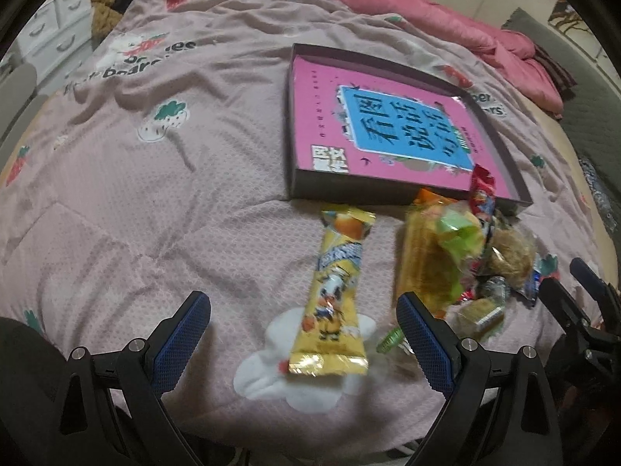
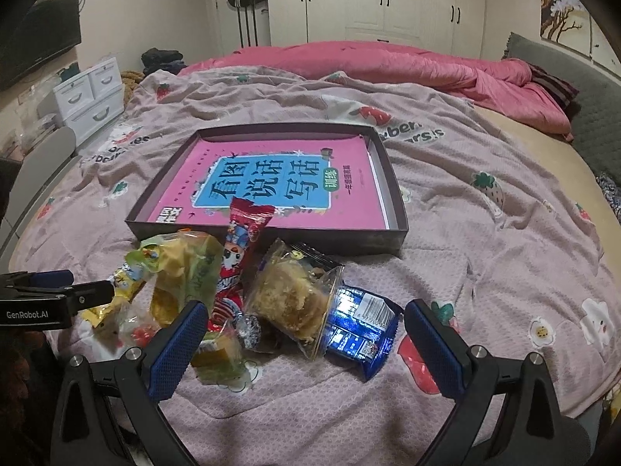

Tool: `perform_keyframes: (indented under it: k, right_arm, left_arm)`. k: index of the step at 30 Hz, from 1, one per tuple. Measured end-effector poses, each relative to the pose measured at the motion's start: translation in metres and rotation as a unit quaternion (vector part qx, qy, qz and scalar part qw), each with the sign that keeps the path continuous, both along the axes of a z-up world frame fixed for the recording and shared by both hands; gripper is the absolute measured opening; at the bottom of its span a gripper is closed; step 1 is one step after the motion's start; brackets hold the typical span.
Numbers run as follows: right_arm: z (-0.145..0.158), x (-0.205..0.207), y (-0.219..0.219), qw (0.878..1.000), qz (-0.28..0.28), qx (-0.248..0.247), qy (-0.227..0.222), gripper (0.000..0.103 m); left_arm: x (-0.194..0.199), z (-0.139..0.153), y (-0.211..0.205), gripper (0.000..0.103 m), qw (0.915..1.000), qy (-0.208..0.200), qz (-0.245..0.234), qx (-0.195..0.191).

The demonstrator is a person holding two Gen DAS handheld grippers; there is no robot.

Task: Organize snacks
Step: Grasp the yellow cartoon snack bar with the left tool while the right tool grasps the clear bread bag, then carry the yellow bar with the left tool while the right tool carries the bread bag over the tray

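Observation:
A pile of wrapped snacks lies on the bed in front of a shallow dark box (image 1: 388, 193) (image 2: 271, 235) that holds a pink book (image 1: 372, 116) (image 2: 271, 178). A long yellow snack bar (image 1: 334, 295) lies between my left gripper's open fingers. My left gripper (image 1: 302, 318) is open and empty just above it. My right gripper (image 2: 306, 326) is open and empty around a clear-wrapped cake (image 2: 291, 299) and a blue packet (image 2: 361, 334). A red snack bar (image 2: 240, 248) leans on the box edge. A green-yellow packet (image 2: 182, 272) lies to its left.
The bed has a pink printed blanket (image 1: 155, 194) and a rolled red quilt (image 2: 427, 66) at the back. White drawers (image 2: 93, 93) stand at the left, wardrobes (image 2: 388, 0) behind. The left gripper shows at the left edge of the right wrist view (image 2: 58, 295).

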State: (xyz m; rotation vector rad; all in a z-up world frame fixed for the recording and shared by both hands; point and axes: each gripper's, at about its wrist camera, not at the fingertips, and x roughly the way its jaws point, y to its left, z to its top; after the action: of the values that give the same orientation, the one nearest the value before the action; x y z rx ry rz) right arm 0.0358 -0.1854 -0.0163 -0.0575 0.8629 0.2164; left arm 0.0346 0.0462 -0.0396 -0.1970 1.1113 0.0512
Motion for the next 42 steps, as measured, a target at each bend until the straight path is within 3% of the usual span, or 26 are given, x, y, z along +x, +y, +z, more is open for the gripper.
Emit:
perform_keyframes:
  k: [11, 14, 19, 29, 31, 33, 37, 39, 42]
  right_arm:
    - [-0.021, 0.024, 0.011, 0.999, -0.008, -0.013, 0.032, 0.102]
    - [-0.027, 0.029, 0.017, 0.999, -0.005, -0.030, 0.034, 0.096]
    - [-0.037, 0.036, 0.027, 0.998, 0.013, -0.051, 0.041, 0.076]
    - [-0.039, 0.039, 0.039, 0.996, 0.041, -0.076, 0.024, 0.066]
    - [-0.038, 0.039, 0.037, 0.996, 0.041, -0.071, 0.024, 0.064]
    - [-0.037, 0.039, 0.035, 0.997, 0.040, -0.067, 0.023, 0.063]
    - [-0.034, 0.039, 0.028, 0.998, 0.035, -0.049, 0.024, 0.061]
    - [-0.032, 0.040, 0.023, 0.999, 0.032, -0.037, 0.023, 0.060]
    - [-0.026, 0.039, 0.018, 0.999, 0.031, -0.012, 0.019, 0.060]
  left_arm:
    - [0.016, -0.010, -0.003, 0.097, 0.9998, 0.004, -0.017, 0.010]
    - [0.020, -0.010, -0.005, 0.097, 0.9996, -0.003, -0.021, 0.018]
    - [0.026, -0.012, -0.009, 0.097, 0.9992, -0.007, -0.024, 0.031]
    - [0.032, -0.017, -0.011, 0.095, 0.9993, -0.006, -0.031, 0.019]
    - [0.033, -0.018, -0.012, 0.089, 0.9993, -0.006, -0.034, 0.015]
    - [0.035, -0.020, -0.012, 0.073, 0.9992, -0.002, -0.039, 0.006]
    - [0.038, -0.025, -0.013, 0.057, 0.9990, 0.004, -0.045, -0.003]
    - [0.040, -0.027, -0.012, 0.039, 0.9987, 0.006, -0.049, -0.013]
    - [0.042, -0.028, -0.012, 0.024, 0.9983, 0.006, -0.054, -0.022]
